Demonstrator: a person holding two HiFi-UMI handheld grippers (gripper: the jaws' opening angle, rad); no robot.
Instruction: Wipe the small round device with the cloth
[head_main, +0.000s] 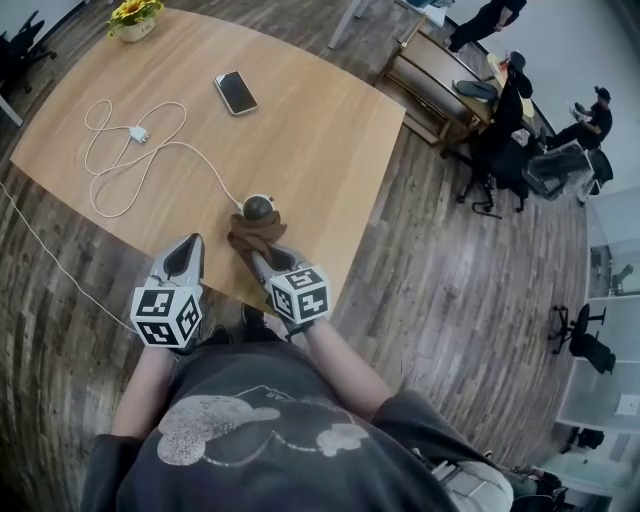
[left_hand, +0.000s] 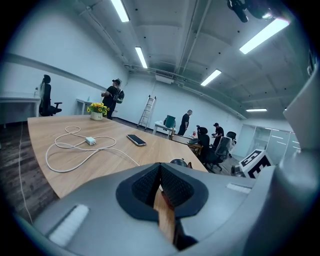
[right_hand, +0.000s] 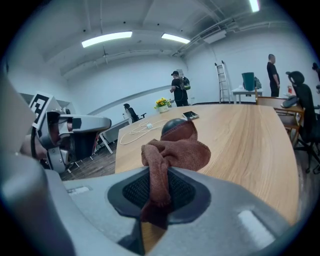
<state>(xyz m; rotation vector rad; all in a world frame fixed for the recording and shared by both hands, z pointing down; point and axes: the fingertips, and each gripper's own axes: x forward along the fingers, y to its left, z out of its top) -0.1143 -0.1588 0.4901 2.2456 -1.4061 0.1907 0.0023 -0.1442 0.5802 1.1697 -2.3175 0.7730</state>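
Observation:
The small round dark device (head_main: 259, 208) sits near the table's front edge, with a white cable running from it. A brown cloth (head_main: 256, 238) lies against its near side and partly over it (right_hand: 176, 144). My right gripper (head_main: 262, 262) is shut on the cloth's near end; the cloth (right_hand: 159, 185) is pinched between its jaws. My left gripper (head_main: 189, 245) is to the left of the device, its jaws shut with nothing between them (left_hand: 160, 186). From the left gripper view only the top of the device (left_hand: 178, 162) shows.
A white cable with a charger (head_main: 137, 134) loops across the wooden table (head_main: 320, 130). A phone (head_main: 236, 92) lies farther back, and a flower pot (head_main: 135, 20) stands at the far corner. Office chairs (head_main: 490, 160) and people are at the right beyond the table.

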